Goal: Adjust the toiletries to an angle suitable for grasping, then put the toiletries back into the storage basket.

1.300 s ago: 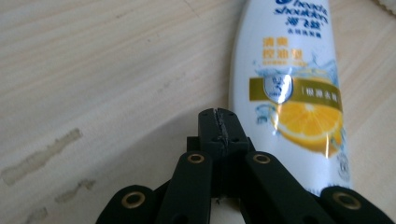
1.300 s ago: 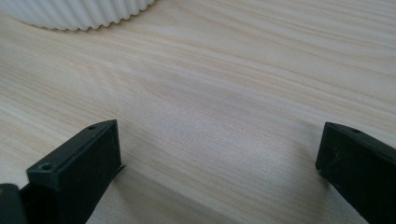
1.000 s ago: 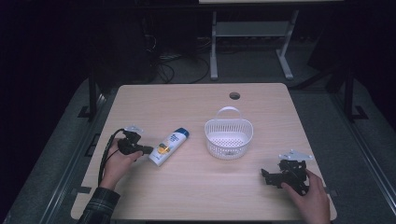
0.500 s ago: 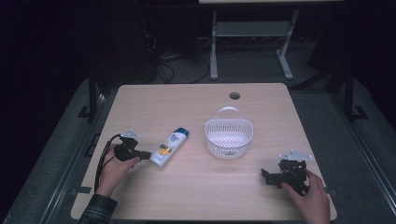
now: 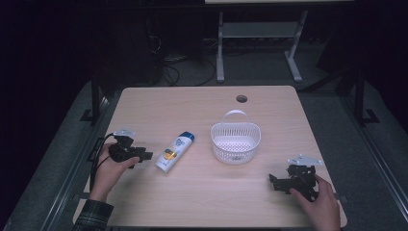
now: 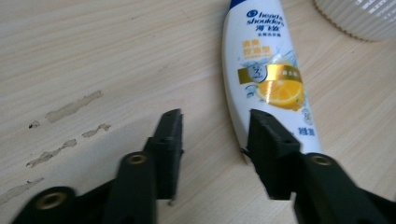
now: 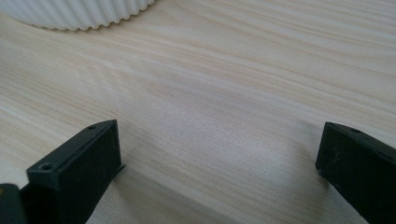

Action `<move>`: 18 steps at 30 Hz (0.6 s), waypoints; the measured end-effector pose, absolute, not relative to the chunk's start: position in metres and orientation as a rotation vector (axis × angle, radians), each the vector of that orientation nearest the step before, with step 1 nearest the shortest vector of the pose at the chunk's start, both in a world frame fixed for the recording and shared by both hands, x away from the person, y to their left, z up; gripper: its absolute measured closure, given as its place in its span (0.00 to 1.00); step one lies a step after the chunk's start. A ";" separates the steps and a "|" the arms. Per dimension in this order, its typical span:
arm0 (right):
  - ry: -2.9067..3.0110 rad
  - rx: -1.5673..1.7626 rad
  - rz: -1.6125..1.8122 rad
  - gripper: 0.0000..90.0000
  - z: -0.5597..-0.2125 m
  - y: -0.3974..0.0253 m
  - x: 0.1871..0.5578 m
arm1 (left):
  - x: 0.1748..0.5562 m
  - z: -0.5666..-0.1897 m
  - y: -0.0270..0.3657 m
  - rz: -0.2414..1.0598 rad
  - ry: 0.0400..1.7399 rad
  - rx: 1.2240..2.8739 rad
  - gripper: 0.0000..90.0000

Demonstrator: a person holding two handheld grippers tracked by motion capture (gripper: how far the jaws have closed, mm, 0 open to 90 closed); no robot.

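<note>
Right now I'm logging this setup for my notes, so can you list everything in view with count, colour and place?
Shampoo bottle: one, white with blue cap, lying left of centre.
Basket: one, white, centre-right, looks empty.
Table: one, light wood, with a round hole near the far edge.
Metal frame: one, pale, on the floor beyond the table.
Left gripper: one, black, jaws open beside the bottle's lower end.
Right gripper: one, black, jaws open, near right corner.
</note>
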State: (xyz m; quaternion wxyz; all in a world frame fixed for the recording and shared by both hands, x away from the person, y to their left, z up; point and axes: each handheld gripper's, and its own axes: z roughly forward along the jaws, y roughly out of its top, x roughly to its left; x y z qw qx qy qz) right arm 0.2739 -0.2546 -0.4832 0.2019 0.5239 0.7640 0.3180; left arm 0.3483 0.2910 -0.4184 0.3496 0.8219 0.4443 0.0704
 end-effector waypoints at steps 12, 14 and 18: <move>2.133 1.463 0.888 0.00 -0.483 -0.255 0.274 | 0.360 -0.408 0.270 0.184 1.104 2.160 0.37; 2.133 1.463 0.888 0.00 -0.483 -0.255 0.274 | 0.362 -0.407 0.266 0.181 1.096 2.160 0.36; 2.133 1.463 0.888 0.00 -0.483 -0.255 0.274 | 0.367 -0.404 0.260 0.177 1.080 2.174 0.36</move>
